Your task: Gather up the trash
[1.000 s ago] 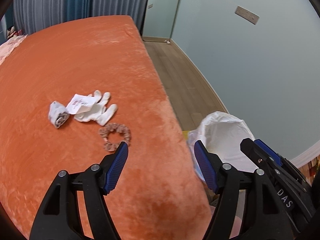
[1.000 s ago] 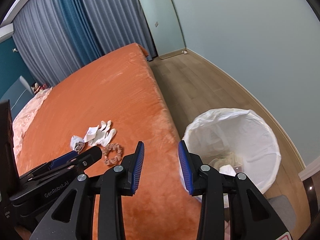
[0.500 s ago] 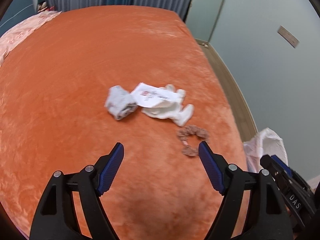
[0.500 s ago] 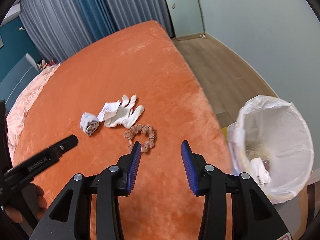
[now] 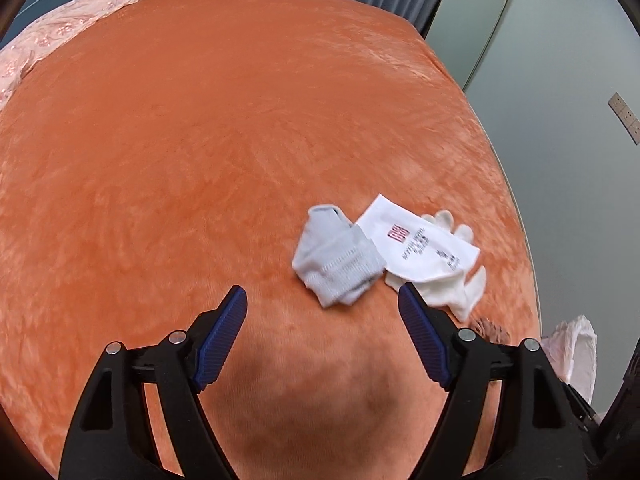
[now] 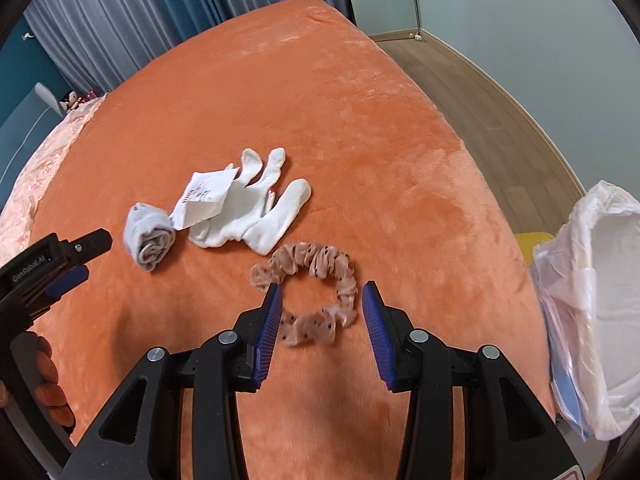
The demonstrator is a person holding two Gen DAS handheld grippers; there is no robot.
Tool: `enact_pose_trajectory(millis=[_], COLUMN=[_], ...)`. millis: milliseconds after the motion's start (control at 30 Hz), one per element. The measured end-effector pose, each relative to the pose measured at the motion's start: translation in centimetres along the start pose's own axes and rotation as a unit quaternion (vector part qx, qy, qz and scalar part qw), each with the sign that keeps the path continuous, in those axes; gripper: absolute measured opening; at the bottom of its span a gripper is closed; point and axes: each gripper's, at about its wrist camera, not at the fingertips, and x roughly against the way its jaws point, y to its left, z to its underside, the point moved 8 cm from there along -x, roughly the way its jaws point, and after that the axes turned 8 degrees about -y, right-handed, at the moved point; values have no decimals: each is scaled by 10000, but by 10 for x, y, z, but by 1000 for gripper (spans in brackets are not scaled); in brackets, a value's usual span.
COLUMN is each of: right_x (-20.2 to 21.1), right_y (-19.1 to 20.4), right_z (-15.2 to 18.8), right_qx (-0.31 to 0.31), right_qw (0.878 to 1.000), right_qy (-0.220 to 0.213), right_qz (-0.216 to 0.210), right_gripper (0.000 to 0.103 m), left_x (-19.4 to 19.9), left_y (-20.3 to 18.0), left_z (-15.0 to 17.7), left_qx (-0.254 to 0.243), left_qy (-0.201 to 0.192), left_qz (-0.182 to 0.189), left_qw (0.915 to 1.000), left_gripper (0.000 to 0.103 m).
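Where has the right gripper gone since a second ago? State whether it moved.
Yes. The right gripper swung left, away from the trash bin, and now points over the scrunchie on the orange bed.

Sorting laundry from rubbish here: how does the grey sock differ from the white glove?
The grey sock is pale grey and rolled into a compact bundle; the white glove is white and lies flat with its fingers spread. The paper tag rests partly on the glove and ends at the sock's edge. Both are knit fabric, lying on the orange bedspread.
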Motion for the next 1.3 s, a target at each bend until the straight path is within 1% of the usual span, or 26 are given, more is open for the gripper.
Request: enact_pose_trajectory(millis=[133,267,333,400,433,467,500,533,567,633,667,767,967,1133,1300], right_x=[-23,-42,-48,-49,-49,-49,-49,-48,-47,-44,-41,-30,2,37,73], right_y=[-4,-3,-1,2,3,4,4,4,3,2,2,3,2,-3,-23], right_z=[-4,3,6,6,6,6,7,7,7,10,12,19,33,34,29], right_qx=[-61,-66,24,227,295,334,354,351,316,252,216,130,-11,-88,-188], right_qw=[9999,9996,9996,9993,9991,9989,9988,9988,9989,9993,9995,9998,9999,9998,9991], right_qy=[97,233,212,137,105,84,66,55,52,97,117,148,81,-96,-335], right_qz=[106,127,171,257,296,327,342,348,329,259,208,91,-91,-179,-183], right_gripper=[41,41,42,42,40,38,36,30,20,11,10,10,10,10,10], left_x=[-25,-46,-56,-62,-63,-64,-65,-65,-64,-59,-57,-43,-6,28,61], left_y=[1,-1,-3,-6,-8,-10,-13,-16,-17,-19,-19,-20,-31,-63,-107], left_z=[-8,-10,-9,-8,-6,-4,-2,1,2,5,6,13,29,45,57], left_qx=[53,50,29,-16,-37,-53,-72,-95,-115,-154,-151,-72,-47,-200,-421], left_qy=[83,187,248,295,320,349,380,386,352,276,269,274,194,137,38], left_qz=[15,47,92,164,203,258,320,356,336,299,286,310,390,562,785], left_qw=[10000,9998,9996,9994,9993,9990,9987,9986,9987,9991,9991,9991,9990,9981,9960], left_gripper=[74,74,74,69,65,58,53,48,45,39,36,33,33,33,33])
